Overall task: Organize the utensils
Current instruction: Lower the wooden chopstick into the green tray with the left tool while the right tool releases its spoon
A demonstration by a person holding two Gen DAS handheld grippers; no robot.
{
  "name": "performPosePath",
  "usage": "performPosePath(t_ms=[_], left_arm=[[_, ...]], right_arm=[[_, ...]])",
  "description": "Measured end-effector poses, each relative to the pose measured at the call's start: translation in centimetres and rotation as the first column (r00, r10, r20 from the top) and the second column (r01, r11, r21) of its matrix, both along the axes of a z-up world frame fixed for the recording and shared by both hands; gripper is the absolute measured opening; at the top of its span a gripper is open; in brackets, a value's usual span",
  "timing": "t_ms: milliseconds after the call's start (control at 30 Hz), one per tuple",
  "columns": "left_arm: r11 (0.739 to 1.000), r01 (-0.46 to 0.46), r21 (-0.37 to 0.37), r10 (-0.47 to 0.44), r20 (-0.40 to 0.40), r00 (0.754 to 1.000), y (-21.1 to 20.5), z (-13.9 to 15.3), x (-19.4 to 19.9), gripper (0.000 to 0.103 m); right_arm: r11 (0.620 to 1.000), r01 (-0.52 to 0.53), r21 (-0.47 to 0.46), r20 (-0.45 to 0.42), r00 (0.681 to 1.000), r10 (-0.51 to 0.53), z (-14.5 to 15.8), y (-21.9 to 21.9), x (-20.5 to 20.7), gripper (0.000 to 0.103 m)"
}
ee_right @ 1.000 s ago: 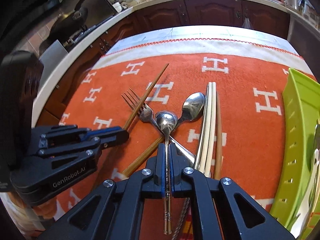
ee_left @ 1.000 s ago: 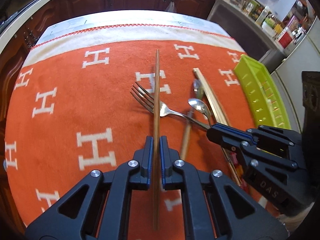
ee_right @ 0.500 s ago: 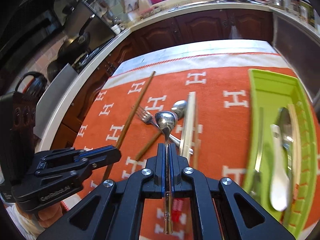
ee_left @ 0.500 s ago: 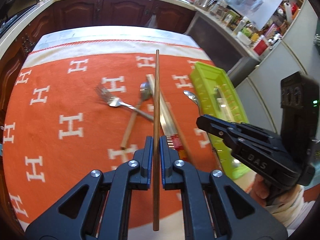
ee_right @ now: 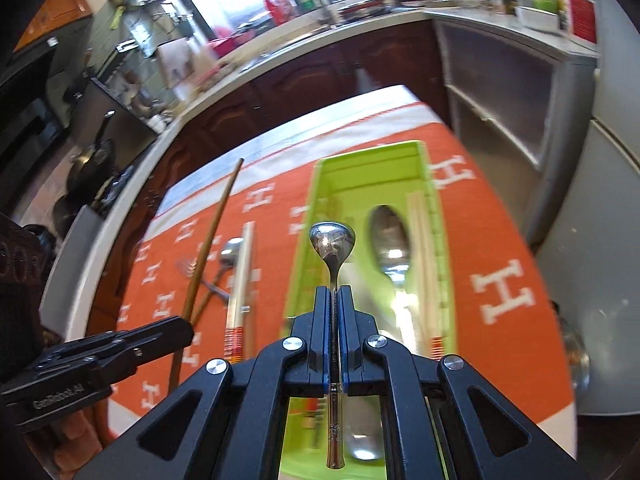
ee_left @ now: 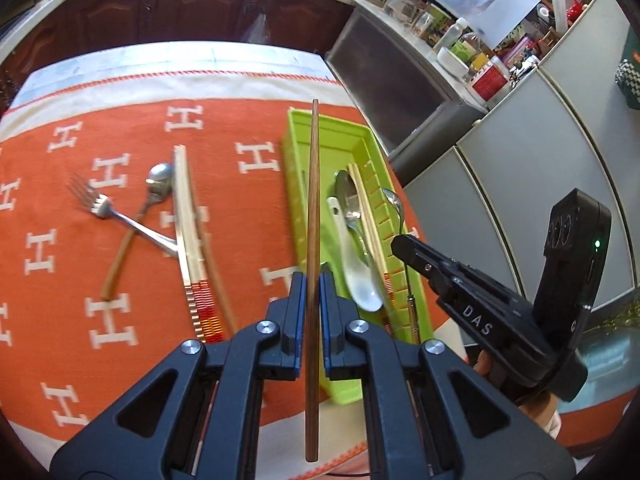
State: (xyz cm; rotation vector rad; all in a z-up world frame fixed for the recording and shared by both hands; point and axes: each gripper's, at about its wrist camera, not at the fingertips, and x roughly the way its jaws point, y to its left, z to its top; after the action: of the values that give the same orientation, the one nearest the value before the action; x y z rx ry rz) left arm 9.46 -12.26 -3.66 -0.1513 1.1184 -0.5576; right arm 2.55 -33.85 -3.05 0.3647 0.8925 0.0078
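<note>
Step in hand: carry phase, I judge. Both grippers hold one utensil each, above the green tray (ee_left: 298,168), nothing released yet.
Left gripper (ee_left: 313,312): pressed together on a dark wooden chopstick (ee_left: 313,200) (held about mid-length, tip pointing away over the tray's left wall).
Right gripper (ee_right: 334,320): pinching the handle of a small metal spoon (ee_right: 332,240), bowl forward, handle end sticking out behind the pads. In the right wrist view it hangs over the tray's left part.
Tray: long, lime green, w/ slotted right wall, lying on the orange cloth (ee_left: 120,128) near the right edge of the surface. Inside are already a big metal spoon (ee_right: 390,236), a white ceramic spoon (ee_left: 352,264), pale chopsticks (ee_left: 366,216).
Still on the cloth: a fork (ee_left: 104,208), a wood-handled spoon (ee_left: 154,188), a pale chopstick pair w/ red banded ends (ee_left: 188,232) and one more dark chopstick beside them, touching or crossing each other.
Next move, my judgement: lower each utensil until it lies lengthwise along the tray, then open. The spoon should go beside the other spoons; the dark chopstick needs to stay parallel to the walls, otherwise an end could rest on the rim.
Risk: the two grippers are near each other, so better one after the other.
Progress: approx. half, since four or five pieces remain outside.
</note>
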Motion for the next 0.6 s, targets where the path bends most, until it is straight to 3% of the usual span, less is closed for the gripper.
performPosePath(t_ms=[333, 600], left_arm=[[0.999, -0.009, 0.036, 0.012, -0.077, 0.997, -5.3, -3.6, 2.0, 0.004], [0.999, -0.006, 0.053, 0.012, -0.105, 0.994, -6.4, -5.8, 3.6, 0.004]], right_arm=[[1.0, 0.016, 0.0, -0.052, 0.999, -0.016, -2.8, -3.1, 2.0, 0.004], [0.999, 0.018, 0.041, -0.04, 0.999, -0.016, -3.8, -3.7, 4.1, 0.006]])
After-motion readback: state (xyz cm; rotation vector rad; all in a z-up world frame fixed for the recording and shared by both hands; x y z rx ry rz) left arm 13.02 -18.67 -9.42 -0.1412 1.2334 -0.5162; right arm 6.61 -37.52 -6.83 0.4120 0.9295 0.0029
